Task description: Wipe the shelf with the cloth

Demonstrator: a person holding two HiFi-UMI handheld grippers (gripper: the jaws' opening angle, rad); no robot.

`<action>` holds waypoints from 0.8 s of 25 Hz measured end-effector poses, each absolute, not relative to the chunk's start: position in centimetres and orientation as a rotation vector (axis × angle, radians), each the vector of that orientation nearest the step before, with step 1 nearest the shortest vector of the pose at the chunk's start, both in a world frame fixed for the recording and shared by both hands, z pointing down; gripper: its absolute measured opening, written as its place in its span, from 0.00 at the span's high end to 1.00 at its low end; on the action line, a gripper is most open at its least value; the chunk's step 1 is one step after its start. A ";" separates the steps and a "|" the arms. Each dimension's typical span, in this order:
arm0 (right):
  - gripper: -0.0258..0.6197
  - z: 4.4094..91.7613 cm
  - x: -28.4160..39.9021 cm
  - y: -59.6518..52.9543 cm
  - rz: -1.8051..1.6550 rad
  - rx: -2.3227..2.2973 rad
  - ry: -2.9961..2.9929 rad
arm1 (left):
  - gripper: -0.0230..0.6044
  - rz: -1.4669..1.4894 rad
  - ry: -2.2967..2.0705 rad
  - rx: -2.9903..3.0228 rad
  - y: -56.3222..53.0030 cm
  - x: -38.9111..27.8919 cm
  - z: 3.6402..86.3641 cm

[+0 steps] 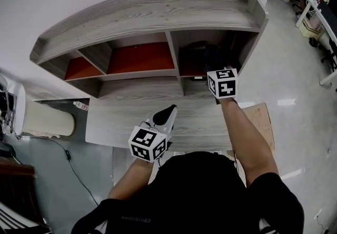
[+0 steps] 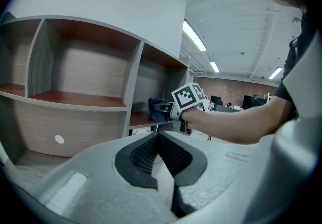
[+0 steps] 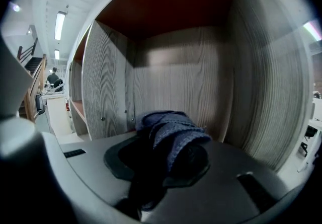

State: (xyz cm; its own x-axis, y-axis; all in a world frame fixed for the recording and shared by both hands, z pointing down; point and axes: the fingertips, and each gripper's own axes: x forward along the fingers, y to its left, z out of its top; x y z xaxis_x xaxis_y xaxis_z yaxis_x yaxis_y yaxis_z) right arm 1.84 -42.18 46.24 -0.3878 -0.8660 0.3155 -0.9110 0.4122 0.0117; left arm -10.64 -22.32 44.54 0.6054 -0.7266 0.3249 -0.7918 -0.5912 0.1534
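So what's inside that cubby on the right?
The right gripper reaches in, jaws shut on a blue cloth. Behind it the cubby has bare wooden walls. The cloth covers the floor under it, so that part can't be seen.

One grey wood-grain shelf unit (image 1: 152, 14) with three open compartments across its upper row: left compartment (image 1: 79, 68), middle compartment (image 1: 139, 57), right compartment (image 1: 192, 62). Two handheld grippers: left gripper (image 1: 167, 114), right gripper (image 3: 168, 160). One dark blue cloth (image 3: 171, 130). One cardboard box (image 1: 263, 117). One person (image 1: 200, 196).
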 end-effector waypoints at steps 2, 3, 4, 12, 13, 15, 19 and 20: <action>0.81 46.3 2.7 -42.2 0.248 1.575 -2.387 | 0.95 0.333 -1.227 2.560 -22.4 -10.3 44.5; 0.81 46.3 3.2 -42.1 0.256 1.588 -2.381 | 0.95 0.334 -1.221 2.564 -22.4 -10.1 44.5; 0.81 46.4 3.7 -42.1 0.265 1.602 -2.375 | 0.95 0.336 -1.216 2.567 -22.4 -9.9 44.5; 0.81 46.7 6.1 -42.2 0.299 1.663 -2.342 | 0.95 0.347 -1.196 2.580 -22.3 -9.2 44.4; 0.81 46.7 6.3 -42.2 0.303 1.667 -2.340 | 0.95 0.348 -1.195 2.580 -22.3 -9.1 44.4; 0.81 46.8 6.5 -42.2 0.310 1.675 -2.335 | 0.95 0.348 -1.194 2.581 -22.2 -9.1 44.3; 0.81 46.9 6.9 -42.2 0.317 1.695 -2.333 | 0.95 0.353 -1.199 2.579 -22.1 -9.2 44.3; 0.81 46.9 6.9 -42.2 0.318 1.698 -2.333 | 0.95 0.353 -1.200 2.578 -22.1 -9.2 44.3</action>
